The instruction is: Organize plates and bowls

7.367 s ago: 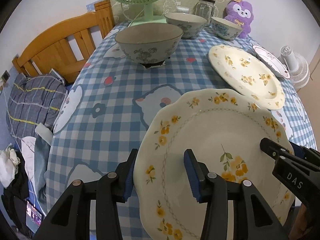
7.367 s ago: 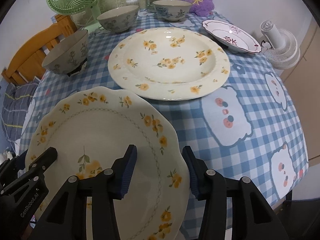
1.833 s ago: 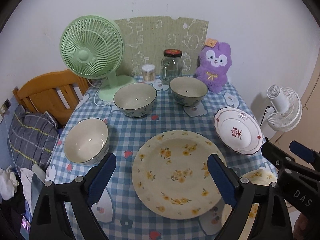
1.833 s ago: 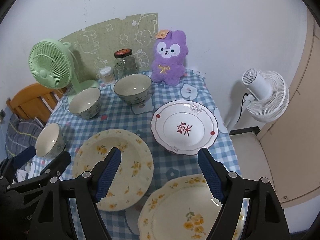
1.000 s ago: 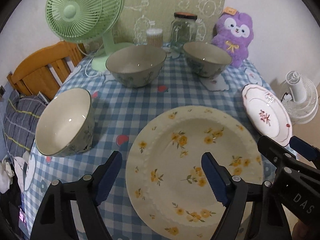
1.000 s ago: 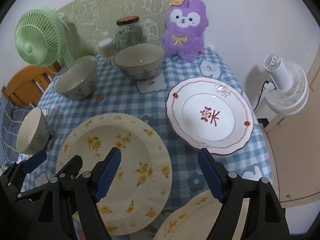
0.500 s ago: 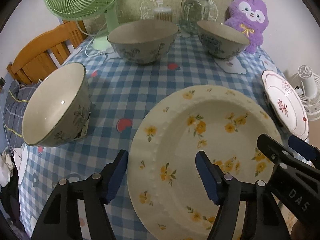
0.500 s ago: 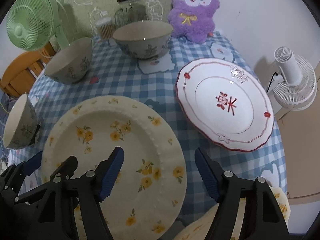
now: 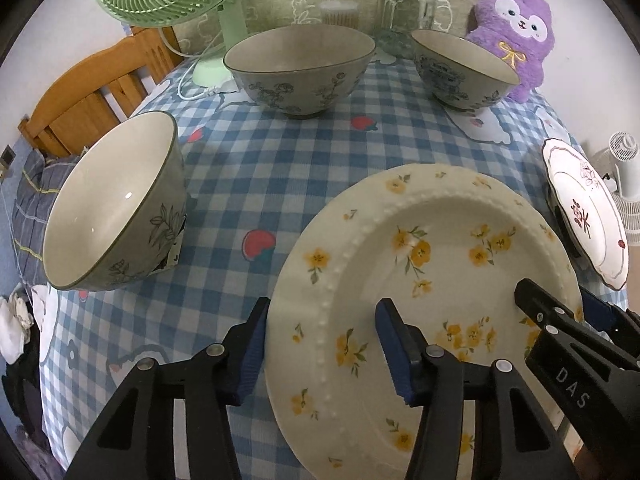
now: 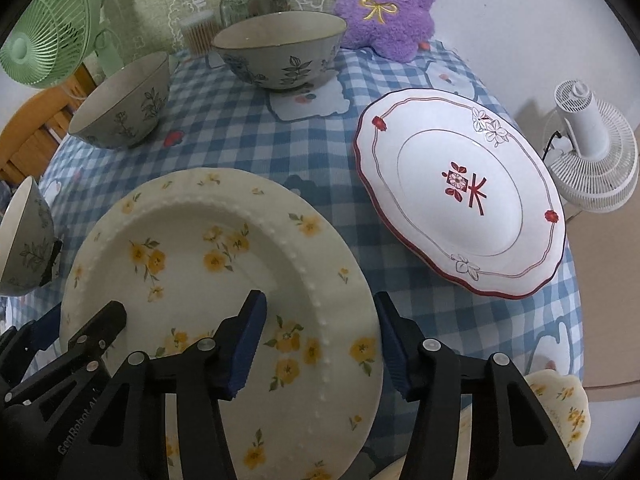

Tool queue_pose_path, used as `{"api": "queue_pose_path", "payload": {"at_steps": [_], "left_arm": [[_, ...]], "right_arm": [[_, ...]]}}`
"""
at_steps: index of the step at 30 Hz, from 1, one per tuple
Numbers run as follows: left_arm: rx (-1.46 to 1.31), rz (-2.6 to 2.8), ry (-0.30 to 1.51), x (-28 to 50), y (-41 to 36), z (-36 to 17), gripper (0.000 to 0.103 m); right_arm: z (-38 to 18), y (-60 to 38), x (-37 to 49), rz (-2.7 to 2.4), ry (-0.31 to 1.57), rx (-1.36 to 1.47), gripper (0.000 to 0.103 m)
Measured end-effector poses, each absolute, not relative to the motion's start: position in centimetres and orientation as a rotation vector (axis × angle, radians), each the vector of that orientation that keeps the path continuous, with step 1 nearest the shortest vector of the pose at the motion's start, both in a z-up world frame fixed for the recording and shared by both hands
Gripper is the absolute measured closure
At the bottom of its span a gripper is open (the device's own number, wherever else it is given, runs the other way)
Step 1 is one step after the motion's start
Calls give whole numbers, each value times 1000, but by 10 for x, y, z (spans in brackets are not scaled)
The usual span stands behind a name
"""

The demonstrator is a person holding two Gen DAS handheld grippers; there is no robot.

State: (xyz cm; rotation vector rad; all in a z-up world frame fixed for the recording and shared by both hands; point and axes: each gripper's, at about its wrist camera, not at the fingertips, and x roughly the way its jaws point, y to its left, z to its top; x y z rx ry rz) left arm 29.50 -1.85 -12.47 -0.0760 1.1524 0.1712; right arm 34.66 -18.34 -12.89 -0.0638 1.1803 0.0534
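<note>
The left tongs (image 9: 320, 344) are matte black plastic, each arm a angular, open frame with triangular cut-outs. Round silver screws sit along the arms near the joints. The fingers (image 9: 394, 344) carry dark blue ribbed pads on their inner faces. The right tongs (image 10: 318, 338) are built the same: black framed arms, silver screws, blue ribbed pads. Seen from the left wrist, the right tongs' side bears white letters "DAS". Seen from the right wrist, the left tongs' side bears pale lettering that starts "GenRobot".
</note>
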Motion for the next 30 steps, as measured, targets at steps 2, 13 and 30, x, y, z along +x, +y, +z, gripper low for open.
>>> {"api": "queue_pose_path", "payload": {"at_steps": [2, 13, 30], "left_arm": [[-75, 175, 1152, 295, -19, -125, 49], [-50, 166, 1148, 295, -21, -125, 48], [-21, 136, 1126, 285, -23, -112, 49]], "right_arm": [[-129, -183, 347, 51, 1182, -67, 45], [-127, -179, 349, 44, 1207, -102, 44], [-110, -183, 333, 32, 1210, -78, 48]]}}
